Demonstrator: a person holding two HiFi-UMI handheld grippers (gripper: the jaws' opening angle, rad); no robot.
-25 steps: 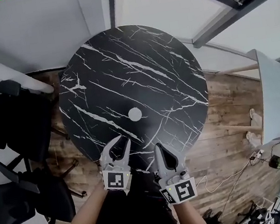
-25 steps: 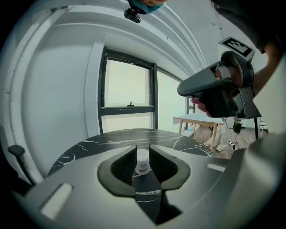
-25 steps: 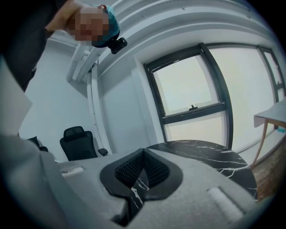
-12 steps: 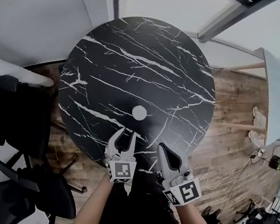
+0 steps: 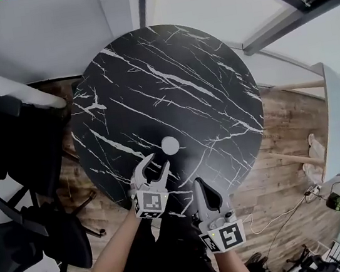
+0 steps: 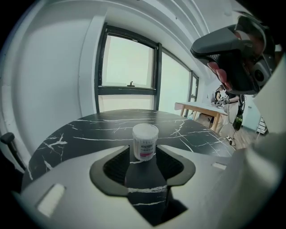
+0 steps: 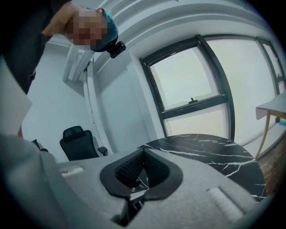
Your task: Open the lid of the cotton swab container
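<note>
Head view looks steeply down on a round black marble-patterned surface (image 5: 169,88) veined with white, standing on a wooden plank floor (image 5: 284,140). On it, toward the near edge, stands the small white cylindrical cotton swab container (image 5: 169,145), upright, with its lid on.

The left gripper (image 5: 156,163) points at the container from the near side. Its fingers are spread wide and have just been opening. Nothing sits between them: the container is just beyond the fingertips, in line with the gap and apart from both. In the left gripper view the container (image 6: 145,142) shows through that gap, with a label bearing a pink band on its side and a pale flat lid on top.

The right gripper (image 5: 199,185) hangs beside the left one, over the near rim of the surface, well short of the container. Its fingers are pressed together with nothing held, as the right gripper view shows.

Black office chairs (image 5: 14,149) stand to the left of the surface, and a pale table (image 5: 335,120) stands to the right.
</note>
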